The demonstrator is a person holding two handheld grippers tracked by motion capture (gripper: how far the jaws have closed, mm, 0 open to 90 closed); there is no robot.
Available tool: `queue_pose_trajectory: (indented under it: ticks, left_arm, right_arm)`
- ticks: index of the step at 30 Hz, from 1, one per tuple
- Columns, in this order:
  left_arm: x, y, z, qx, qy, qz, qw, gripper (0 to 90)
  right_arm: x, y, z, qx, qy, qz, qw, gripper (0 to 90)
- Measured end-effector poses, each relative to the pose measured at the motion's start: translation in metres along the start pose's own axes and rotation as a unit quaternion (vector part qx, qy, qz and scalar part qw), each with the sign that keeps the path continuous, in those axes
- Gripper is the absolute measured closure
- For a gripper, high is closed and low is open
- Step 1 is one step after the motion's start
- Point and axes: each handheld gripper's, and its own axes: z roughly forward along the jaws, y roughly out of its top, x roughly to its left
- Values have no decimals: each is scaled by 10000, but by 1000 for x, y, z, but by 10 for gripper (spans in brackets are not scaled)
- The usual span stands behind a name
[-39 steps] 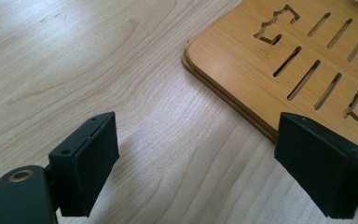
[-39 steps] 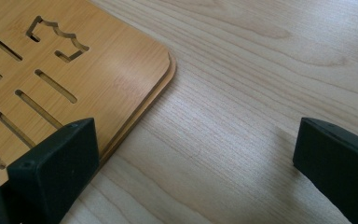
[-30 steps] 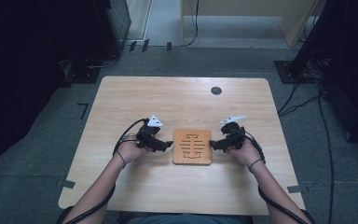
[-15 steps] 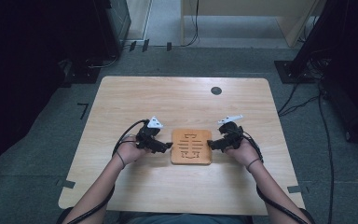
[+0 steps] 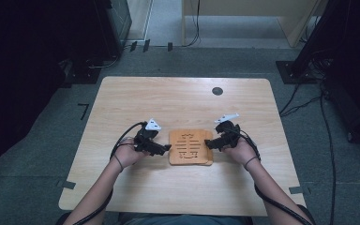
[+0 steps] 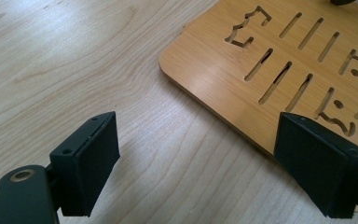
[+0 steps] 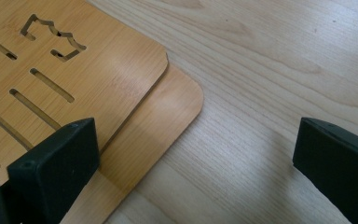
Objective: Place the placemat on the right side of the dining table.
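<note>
Two flat wooden boards lie stacked near the table's front middle. The top board (image 5: pixel 190 145) (image 6: pixel 279 60) (image 7: pixel 51 60) has cut-out slots and shapes. A plain lower board (image 7: pixel 163 121) (image 5: pixel 208 161) peeks out at one corner beneath it. My left gripper (image 5: pixel 165 149) (image 6: pixel 214 154) stands open at the stack's left edge, one jaw over the board, the other over bare table. At the stack's right edge my right gripper (image 5: pixel 209 143) (image 7: pixel 196 163) is open too, its left jaw over the boards. Neither holds anything.
The light wooden table (image 5: pixel 183 103) has a round dark grommet (image 5: pixel 217 91) at the back right. Cables trail from both grippers along the forearms. Dark equipment and cables stand on the floor beyond the table's far edge.
Both grippers stay at the boards' sides; any shift is very slight. The boards have not visibly moved.
</note>
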Motion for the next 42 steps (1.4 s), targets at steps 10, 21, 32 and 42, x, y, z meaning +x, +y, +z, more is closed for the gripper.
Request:
queue_pose_trajectory:
  ticks: [10,21,32,42]
  left_arm:
    - [-1,-3,-4,1,-6,-88,10000,134]
    - [-5,-1,-5,-50,-102,-78,9999,133]
    - [-11,4,-3,-45,-227,46,9997,134]
    - [-17,9,4,17,-350,156,9993,134]
  right_arm:
    - [6,7,6,-48,9,-95,9999,1]
    - [15,11,10,-138,-40,-226,9996,1]
    - [21,13,8,-318,-43,-289,9991,2]
    - [19,8,3,-272,-37,-252,9993,2]
